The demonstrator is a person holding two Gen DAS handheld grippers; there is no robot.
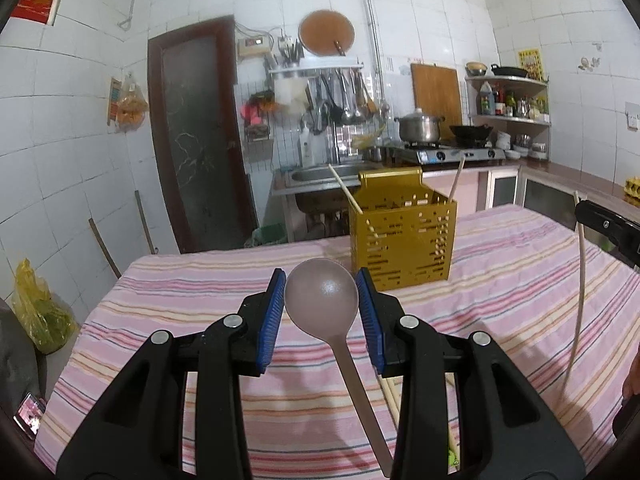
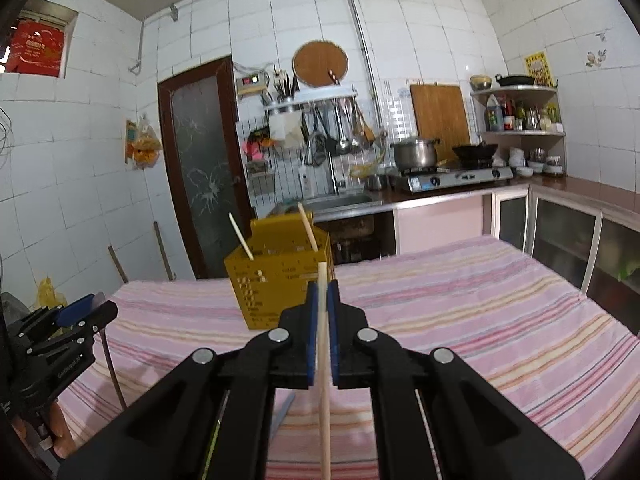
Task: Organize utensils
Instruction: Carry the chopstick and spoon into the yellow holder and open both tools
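Note:
My left gripper (image 1: 321,286) is shut on the bowl of a mauve plastic spoon (image 1: 320,300), held above the striped tablecloth (image 1: 160,312); the handle hangs down toward me. My right gripper (image 2: 323,292) is shut on a pale wooden chopstick (image 2: 323,360) that stands upright between the pads. A gold perforated utensil holder (image 1: 402,236) stands on the table beyond both grippers, with two chopsticks leaning in it; it also shows in the right wrist view (image 2: 276,284). The right gripper (image 1: 608,228) with its chopstick shows at the right edge of the left wrist view.
More chopsticks (image 1: 390,396) lie on the cloth under my left gripper. Behind the table are a sink (image 2: 340,202), a gas stove with a pot (image 2: 416,154) and wok, and cabinets along the right wall. The left gripper (image 2: 80,312) shows at the left.

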